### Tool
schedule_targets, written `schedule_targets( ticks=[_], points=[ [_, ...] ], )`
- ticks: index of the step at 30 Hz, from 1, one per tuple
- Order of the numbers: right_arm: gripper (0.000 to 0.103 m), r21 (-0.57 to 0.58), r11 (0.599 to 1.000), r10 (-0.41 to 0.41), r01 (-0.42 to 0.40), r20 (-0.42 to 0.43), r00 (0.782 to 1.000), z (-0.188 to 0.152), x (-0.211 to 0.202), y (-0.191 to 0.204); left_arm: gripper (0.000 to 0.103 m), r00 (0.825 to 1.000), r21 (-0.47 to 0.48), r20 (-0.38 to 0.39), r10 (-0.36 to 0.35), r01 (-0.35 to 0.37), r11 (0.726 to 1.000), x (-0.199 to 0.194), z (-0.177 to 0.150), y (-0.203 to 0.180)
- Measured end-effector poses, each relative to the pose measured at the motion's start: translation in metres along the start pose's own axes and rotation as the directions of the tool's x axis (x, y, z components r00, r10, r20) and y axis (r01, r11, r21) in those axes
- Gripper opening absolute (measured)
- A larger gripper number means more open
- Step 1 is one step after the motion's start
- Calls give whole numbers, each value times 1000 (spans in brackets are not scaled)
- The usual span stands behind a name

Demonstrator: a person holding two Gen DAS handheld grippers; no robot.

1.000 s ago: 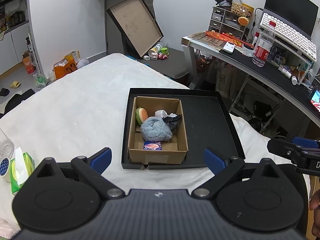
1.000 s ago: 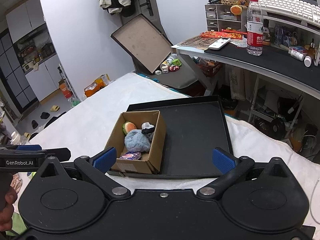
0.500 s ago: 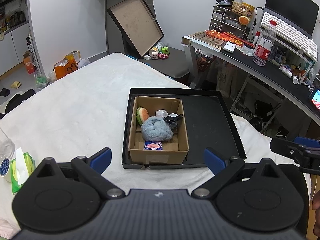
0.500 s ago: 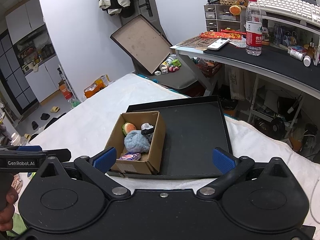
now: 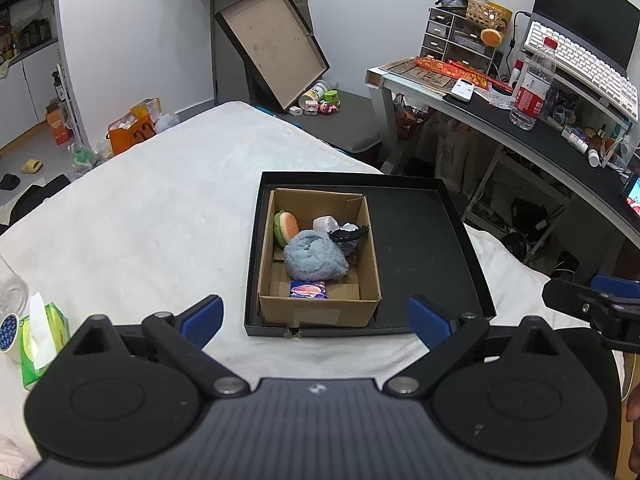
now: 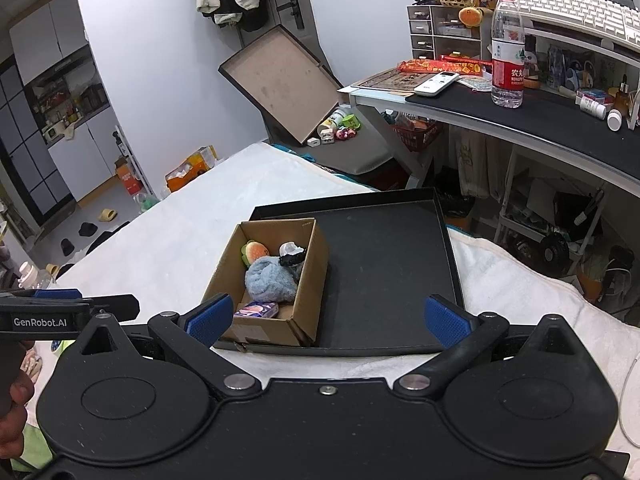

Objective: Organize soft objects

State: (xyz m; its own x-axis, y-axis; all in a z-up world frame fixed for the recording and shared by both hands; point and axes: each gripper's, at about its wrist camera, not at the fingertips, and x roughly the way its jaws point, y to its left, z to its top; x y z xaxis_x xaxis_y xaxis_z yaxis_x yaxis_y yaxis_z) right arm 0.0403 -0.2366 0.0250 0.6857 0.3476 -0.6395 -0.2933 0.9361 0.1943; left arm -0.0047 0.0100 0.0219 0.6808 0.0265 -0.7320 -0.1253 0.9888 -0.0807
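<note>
Left gripper [image 5: 314,316] wide open, empty, low centre of its frame. Right gripper [image 6: 326,316] also spread wide, holding nothing. Cardboard box [image 5: 320,306] sits in left part of black tray [image 5: 424,240] on white bedding [image 5: 140,216], mid-frame. Inside box: blue fluffy plush [image 5: 316,256] centre, burger plush [image 5: 286,228] upper left, small purple packet [image 5: 308,290] at near wall, black-and-white item [image 5: 346,234] upper right.

Ahead of the grippers, a matt brown cardboard box [image 5: 320,308] sits in a smooth matt black tray [image 5: 420,240] on rough white cloth bedding [image 5: 152,208]. Inside lie a fluffy blue-grey fabric bundle [image 5: 316,260], a soft burger toy [image 5: 286,228] and a glossy plastic packet [image 5: 308,290].
</note>
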Motion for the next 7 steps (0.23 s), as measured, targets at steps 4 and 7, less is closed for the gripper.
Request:
schedule_targets(
  ticks=[4,7],
  points=[
    [103,-2,1000,-4,4,-9,1000,-1,3,0,98,1000,3,-3,-5,5,1000,7,2,-3],
    [103,-3,1000,-7,7,-12,1000,0,4,0,98,1000,13,-1,-10,10,1000,10,3,-5]
  ],
)
